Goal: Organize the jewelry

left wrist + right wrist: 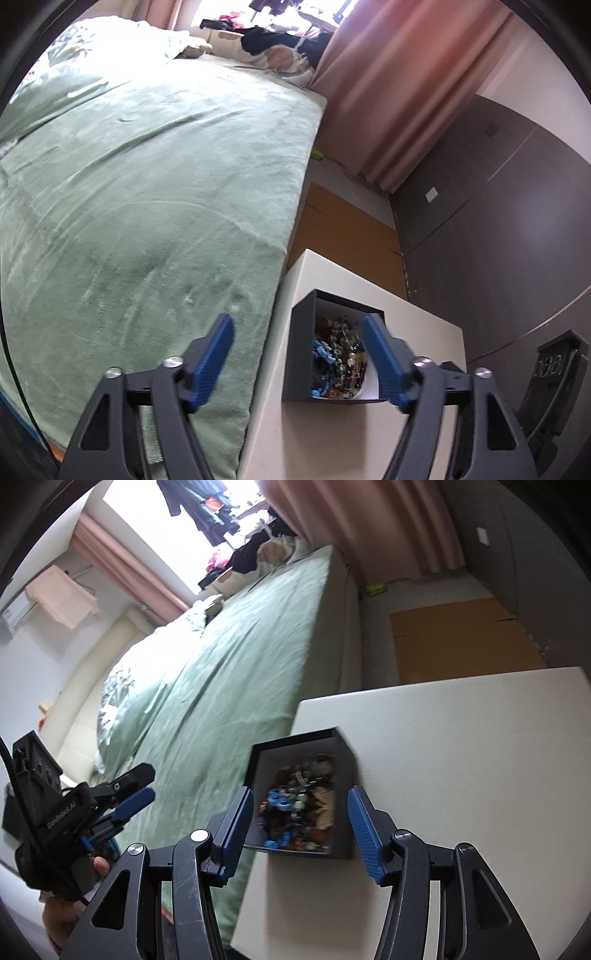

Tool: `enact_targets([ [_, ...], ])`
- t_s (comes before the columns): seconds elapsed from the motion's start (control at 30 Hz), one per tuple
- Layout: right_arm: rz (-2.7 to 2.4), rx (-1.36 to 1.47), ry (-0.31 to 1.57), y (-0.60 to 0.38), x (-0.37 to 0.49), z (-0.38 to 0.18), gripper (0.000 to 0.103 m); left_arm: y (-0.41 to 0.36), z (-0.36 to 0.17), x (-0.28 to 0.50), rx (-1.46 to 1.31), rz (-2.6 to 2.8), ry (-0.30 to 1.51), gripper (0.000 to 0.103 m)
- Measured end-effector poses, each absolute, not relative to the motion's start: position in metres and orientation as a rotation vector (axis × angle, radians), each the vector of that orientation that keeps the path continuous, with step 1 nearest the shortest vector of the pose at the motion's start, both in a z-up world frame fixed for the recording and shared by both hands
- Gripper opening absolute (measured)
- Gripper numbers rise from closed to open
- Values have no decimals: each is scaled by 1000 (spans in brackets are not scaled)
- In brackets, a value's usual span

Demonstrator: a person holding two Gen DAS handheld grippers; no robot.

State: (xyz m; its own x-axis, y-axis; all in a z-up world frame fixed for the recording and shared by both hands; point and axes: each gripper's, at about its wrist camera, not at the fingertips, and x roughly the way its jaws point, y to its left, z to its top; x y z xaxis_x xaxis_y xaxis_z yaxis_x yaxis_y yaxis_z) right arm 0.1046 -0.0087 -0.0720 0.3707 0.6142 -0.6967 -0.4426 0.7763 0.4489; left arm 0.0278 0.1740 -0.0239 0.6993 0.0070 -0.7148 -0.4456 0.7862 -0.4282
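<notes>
Box (341,775): black, set on the white desk (461,757), filled with beads (295,805).
Left gripper (297,354): fingers spread, empty.
Right gripper (299,830): fingers spread, empty.

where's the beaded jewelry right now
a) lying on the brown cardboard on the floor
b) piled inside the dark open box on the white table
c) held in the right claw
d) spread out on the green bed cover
b: the beaded jewelry sits heaped inside the dark box on the white table, while the right claw is open around the box and holds nothing.
</notes>
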Motion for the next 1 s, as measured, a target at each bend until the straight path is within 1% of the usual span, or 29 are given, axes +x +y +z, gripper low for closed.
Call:
enact_targets([
  [0.07, 653, 188, 969, -20, 104, -66, 59, 167, -21, 28, -599, 272, 761, 88],
  [0.1, 632, 184, 961, -26, 103, -62, 66, 161, -19, 28, -579, 270, 762, 90],
  [0.13, 608, 181, 948, -34, 101, -58, 70, 156, -17, 29, -563, 262, 765, 93],
  [0.17, 591, 179, 938, -40, 101, -55, 71, 153, -17, 30, -555, 257, 766, 95],
  [0.3, 521, 181, 916, -68, 97, -43, 81, 128, -13, 32, -478, 214, 780, 97],
  [0.37, 497, 172, 917, -79, 95, -40, 82, 116, -11, 32, -445, 199, 780, 99],
  [0.5, 456, 138, 930, -95, 90, -38, 95, 94, -7, 32, -391, 178, 778, 102],
  [0.57, 442, 127, 925, -101, 87, -36, 95, 87, -6, 31, -376, 174, 777, 103],
  [0.6, 440, 122, 924, -102, 85, -35, 97, 83, -5, 30, -366, 170, 777, 102],
  [0.63, 436, 117, 923, -104, 83, -34, 103, 79, -4, 29, -351, 166, 777, 103],
  [1.0, 401, 79, 878, -128, 64, -22, 103, 41, 5, 17, -256, 135, 756, 103],
])
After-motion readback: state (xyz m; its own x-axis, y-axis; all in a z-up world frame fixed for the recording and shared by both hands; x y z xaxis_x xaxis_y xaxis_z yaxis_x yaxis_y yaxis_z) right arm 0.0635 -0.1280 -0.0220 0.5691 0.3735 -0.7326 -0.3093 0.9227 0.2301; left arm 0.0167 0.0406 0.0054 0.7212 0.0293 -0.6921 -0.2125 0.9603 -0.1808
